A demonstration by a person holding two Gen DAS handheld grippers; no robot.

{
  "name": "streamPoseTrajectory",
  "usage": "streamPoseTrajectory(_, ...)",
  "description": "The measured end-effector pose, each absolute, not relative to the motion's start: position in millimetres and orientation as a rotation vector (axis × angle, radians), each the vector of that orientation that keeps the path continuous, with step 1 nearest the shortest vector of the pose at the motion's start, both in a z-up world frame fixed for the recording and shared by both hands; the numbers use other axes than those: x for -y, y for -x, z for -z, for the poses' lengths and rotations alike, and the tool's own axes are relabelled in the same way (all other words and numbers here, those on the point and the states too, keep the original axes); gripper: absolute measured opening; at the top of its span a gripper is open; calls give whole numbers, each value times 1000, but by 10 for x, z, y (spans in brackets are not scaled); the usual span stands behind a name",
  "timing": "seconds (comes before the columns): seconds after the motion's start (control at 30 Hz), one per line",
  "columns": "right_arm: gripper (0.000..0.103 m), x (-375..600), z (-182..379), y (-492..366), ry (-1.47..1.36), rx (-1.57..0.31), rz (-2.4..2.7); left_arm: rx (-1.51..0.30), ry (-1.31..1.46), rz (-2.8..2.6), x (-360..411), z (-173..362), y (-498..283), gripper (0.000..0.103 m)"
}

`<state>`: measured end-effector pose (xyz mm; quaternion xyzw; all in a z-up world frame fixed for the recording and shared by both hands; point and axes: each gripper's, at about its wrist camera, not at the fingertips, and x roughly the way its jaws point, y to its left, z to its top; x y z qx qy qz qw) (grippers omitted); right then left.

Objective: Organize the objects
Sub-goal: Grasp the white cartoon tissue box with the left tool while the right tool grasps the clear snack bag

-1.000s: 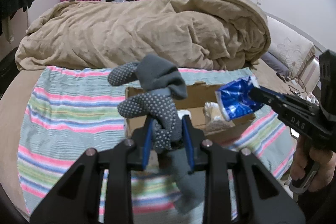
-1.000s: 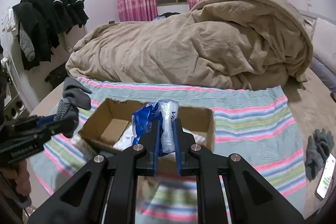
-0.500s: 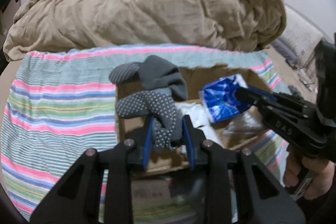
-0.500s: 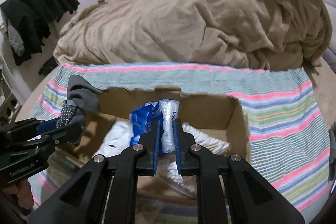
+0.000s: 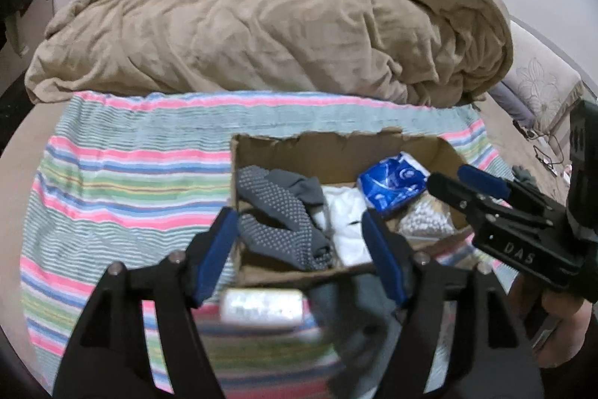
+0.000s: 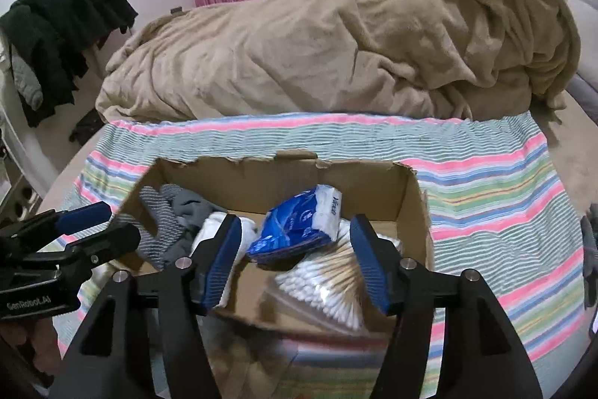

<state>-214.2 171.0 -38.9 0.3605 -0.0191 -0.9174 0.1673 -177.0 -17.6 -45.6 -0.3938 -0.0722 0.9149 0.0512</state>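
Note:
An open cardboard box [image 5: 336, 152] [image 6: 415, 212] sits on a striped cloth. A grey dotted glove [image 5: 287, 212] [image 6: 164, 227] lies in its left part. A blue tissue pack [image 5: 392, 186] [image 6: 299, 227] lies in the right part, on a bag of cotton swabs [image 6: 329, 287] [image 5: 422, 223]. White cloth [image 5: 347, 223] lies in the middle. My left gripper [image 5: 301, 249] is open just above the glove, holding nothing. My right gripper [image 6: 295, 260] is open over the tissue pack, holding nothing.
The striped cloth [image 5: 130, 182] [image 6: 504, 197] covers the bed front. A large tan duvet [image 5: 280, 32] [image 6: 336, 43] is heaped behind the box. A pale packet [image 5: 261, 305] lies in front of the box. Dark clothes [image 6: 63, 36] hang at the left. Another grey glove [image 6: 588, 249] lies at the right.
Both grippers came down over the box and opened. The glove dropped from the left gripper into the box's left part. The tissue pack dropped from the right gripper onto the swabs.

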Motion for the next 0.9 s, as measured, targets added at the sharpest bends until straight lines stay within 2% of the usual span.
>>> streamPoseTrajectory(0.37,64,-1933,203,1489,-968,122,2605,285,1160,-2825,316,297,1115,70)
streamPoseTrajectory(0.7,64,-2000,178,1067,-972,109,2591,279,1204,-2809,324,467,731,70)
streamPoseTrajectory(0.9,64,-1955,360,1040,-1036,108,2564,277,1222,-2779,297,630,690,70)
